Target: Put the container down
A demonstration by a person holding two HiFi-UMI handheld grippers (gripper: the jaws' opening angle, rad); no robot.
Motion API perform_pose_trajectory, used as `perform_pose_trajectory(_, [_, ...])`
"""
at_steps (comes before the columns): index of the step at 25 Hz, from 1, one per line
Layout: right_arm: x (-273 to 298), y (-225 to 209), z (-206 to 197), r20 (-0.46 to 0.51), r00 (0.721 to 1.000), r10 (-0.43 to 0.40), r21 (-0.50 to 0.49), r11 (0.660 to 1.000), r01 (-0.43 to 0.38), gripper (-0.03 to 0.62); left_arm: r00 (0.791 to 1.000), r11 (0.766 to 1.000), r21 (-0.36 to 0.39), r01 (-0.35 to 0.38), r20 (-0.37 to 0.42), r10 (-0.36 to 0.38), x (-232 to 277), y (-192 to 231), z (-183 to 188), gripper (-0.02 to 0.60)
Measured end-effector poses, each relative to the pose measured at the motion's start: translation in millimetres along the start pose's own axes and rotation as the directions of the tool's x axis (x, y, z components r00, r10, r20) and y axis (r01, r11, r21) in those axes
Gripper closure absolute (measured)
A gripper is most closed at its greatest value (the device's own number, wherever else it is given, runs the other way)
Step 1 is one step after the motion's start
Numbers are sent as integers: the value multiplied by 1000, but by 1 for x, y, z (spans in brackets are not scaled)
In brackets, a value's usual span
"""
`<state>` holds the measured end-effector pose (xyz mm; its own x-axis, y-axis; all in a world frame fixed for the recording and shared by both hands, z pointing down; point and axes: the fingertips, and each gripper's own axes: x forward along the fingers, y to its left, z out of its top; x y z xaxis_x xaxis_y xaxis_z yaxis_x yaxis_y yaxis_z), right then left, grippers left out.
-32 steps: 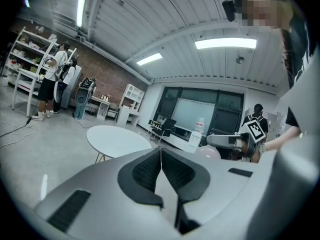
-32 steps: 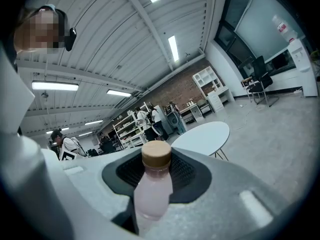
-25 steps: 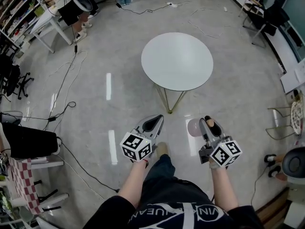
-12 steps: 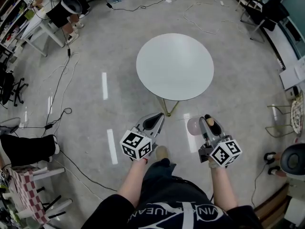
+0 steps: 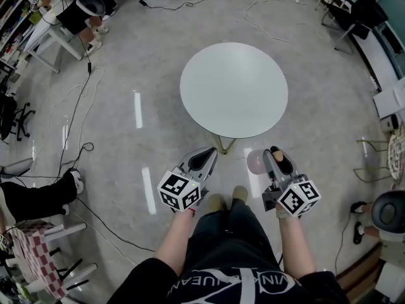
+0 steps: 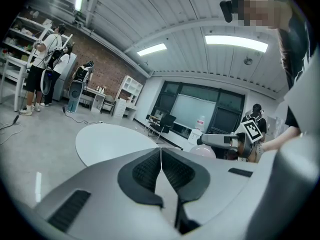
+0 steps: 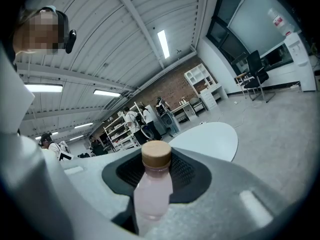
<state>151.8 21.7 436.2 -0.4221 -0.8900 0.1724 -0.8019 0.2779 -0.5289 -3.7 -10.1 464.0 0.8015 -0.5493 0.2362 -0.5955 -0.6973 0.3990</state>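
Note:
A pale pink bottle (image 7: 151,191) with a tan cap stands between the jaws of my right gripper (image 7: 156,173), which is shut on its body. In the head view the bottle (image 5: 255,162) shows at the left side of the right gripper (image 5: 274,161), held over the floor just short of the round white table (image 5: 233,88). My left gripper (image 5: 204,159) hangs beside it at the same height, jaws shut on nothing (image 6: 161,163). From the left gripper view the bottle (image 6: 204,152) appears past the table's (image 6: 107,141) right edge.
The table has thin gold legs (image 5: 224,145) on a glossy grey floor. Cables (image 5: 82,116) trail across the floor at left. A person's legs (image 5: 38,192) stretch out at the left edge. A chair (image 5: 376,163) stands at right, shelves and desks at upper left.
The table has drawn slightly nearer and looks larger, and my feet have stepped forward. Both grippers keep the same pose, the bottle still held.

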Motion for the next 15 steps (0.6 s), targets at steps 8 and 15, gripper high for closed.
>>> perform_pose_trajectory(8, [36, -16, 6, -33, 998, 47, -4, 999, -47, 467, 1000, 1000, 2, -29, -2, 29, 21, 21, 4, 568])
perform_pose_trajectory(15, [83, -29, 16, -79, 993, 85, -33, 996, -88, 467, 999, 999, 17, -37, -15, 37, 50, 44, 20, 568])
